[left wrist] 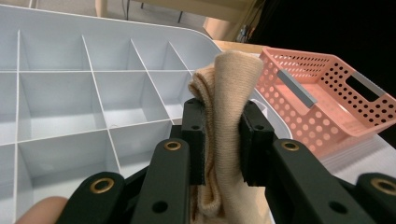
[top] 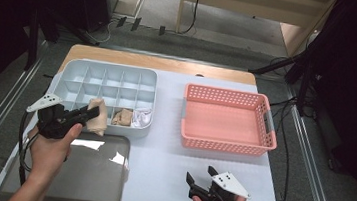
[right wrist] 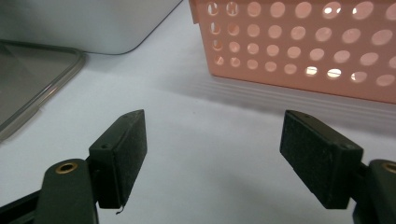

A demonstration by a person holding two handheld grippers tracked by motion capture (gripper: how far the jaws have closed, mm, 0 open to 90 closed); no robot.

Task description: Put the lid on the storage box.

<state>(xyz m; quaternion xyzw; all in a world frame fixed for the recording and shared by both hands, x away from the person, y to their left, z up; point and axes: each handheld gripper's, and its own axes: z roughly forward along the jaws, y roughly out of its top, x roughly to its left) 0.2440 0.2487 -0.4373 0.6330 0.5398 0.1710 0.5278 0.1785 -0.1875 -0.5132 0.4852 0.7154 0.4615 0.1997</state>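
The sock (left wrist: pixel 229 121) is plain beige, the divided box (top: pixel 105 80) pale grey-blue, the basket (top: pixel 225 140) salmon pink with round holes, the grippers black.

Two tools: the left tool (top: pixel 96 112) and the right tool (top: pixel 199 177). One grey divided organizer box (top: pixel 68 76), one pink perforated basket (top: pixel 265 114) and one clear lid (top: pixel 103 173) lie on the one bench (top: pixel 159 169). Three bundles of cloth: a beige sock (left wrist: pixel 231 140) (clamped between the left tool's pads), another beige piece (top: pixel 122 117) and a white piece (top: pixel 142 117).

Pink basket (top: pixel 224 120) right of clear lid (top: pixel 93 172).
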